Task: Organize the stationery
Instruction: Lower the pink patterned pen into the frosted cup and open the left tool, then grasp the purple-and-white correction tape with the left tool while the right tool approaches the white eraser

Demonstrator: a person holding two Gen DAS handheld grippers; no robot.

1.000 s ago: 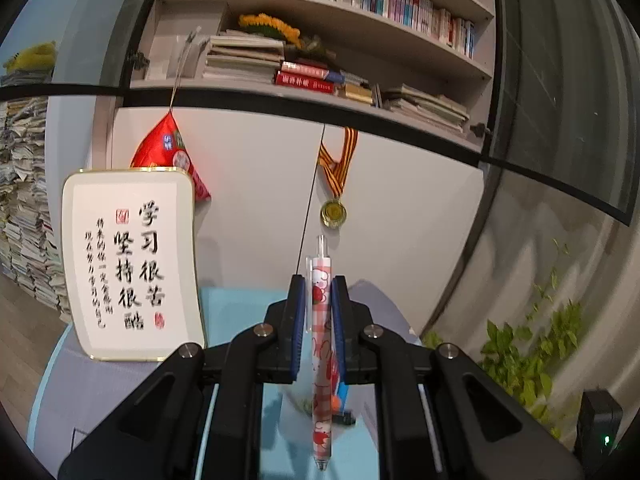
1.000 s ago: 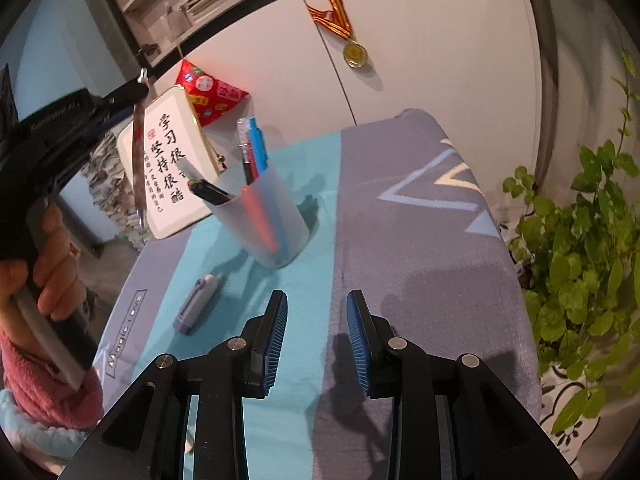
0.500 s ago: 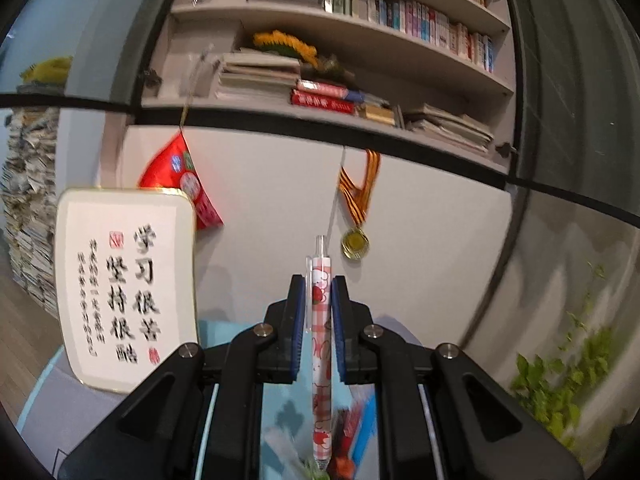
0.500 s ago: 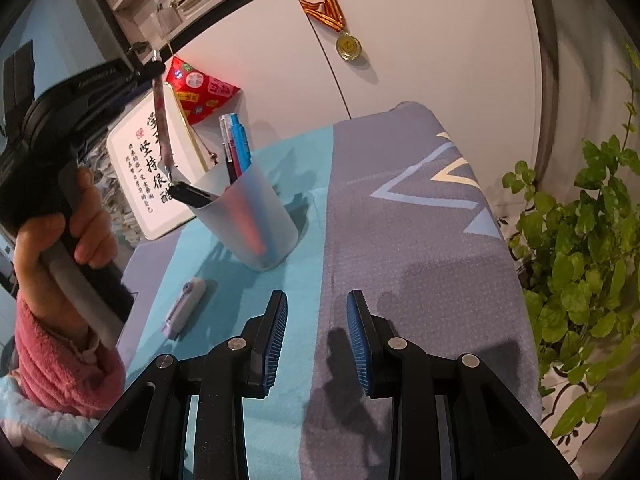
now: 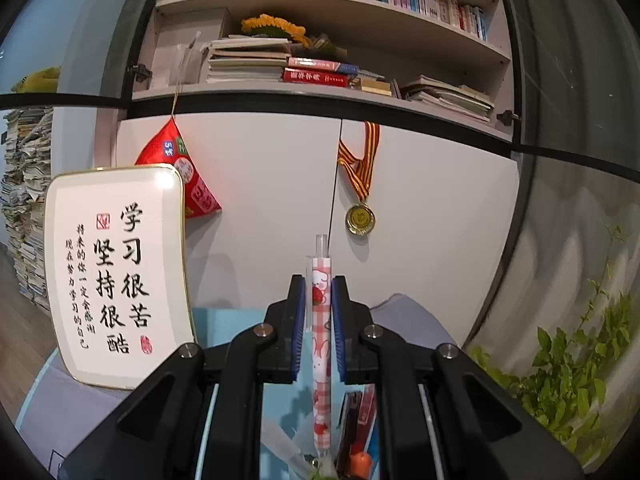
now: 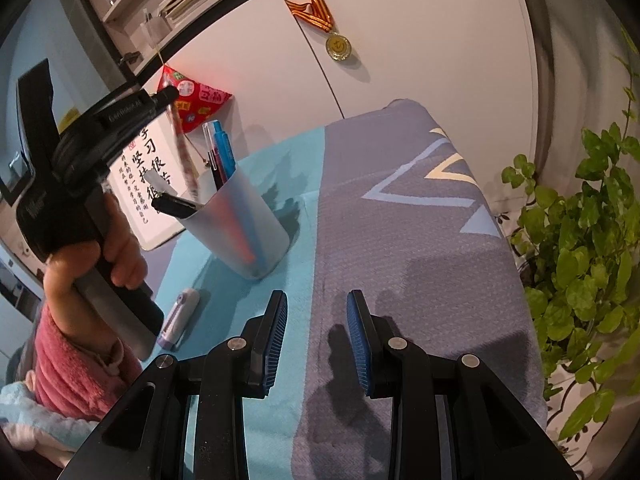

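Observation:
My left gripper (image 5: 319,280) is shut on a pink checked pen (image 5: 321,352) that stands upright between its pads. In the right wrist view that pen (image 6: 185,152) hangs with its lower end dipping into the mouth of a grey-blue pen cup (image 6: 244,228), which holds several pens and a black marker. My left gripper (image 6: 170,94) is held by a hand in a pink sleeve. My right gripper (image 6: 317,304) hovers open over the cloth in front of the cup, with nothing between its fingers. A small lilac correction tape (image 6: 179,318) lies on the cloth left of it.
A framed calligraphy board (image 5: 116,276) leans behind the cup at the left. White cabinet doors (image 5: 420,220) with a medal (image 5: 360,218) and a red pouch (image 5: 182,168) close off the back. A leafy plant (image 6: 588,264) stands by the table's right edge.
My left gripper has carried the pink pen rightward and down, from beside the cup to over its mouth. The right gripper has stayed in place and open.

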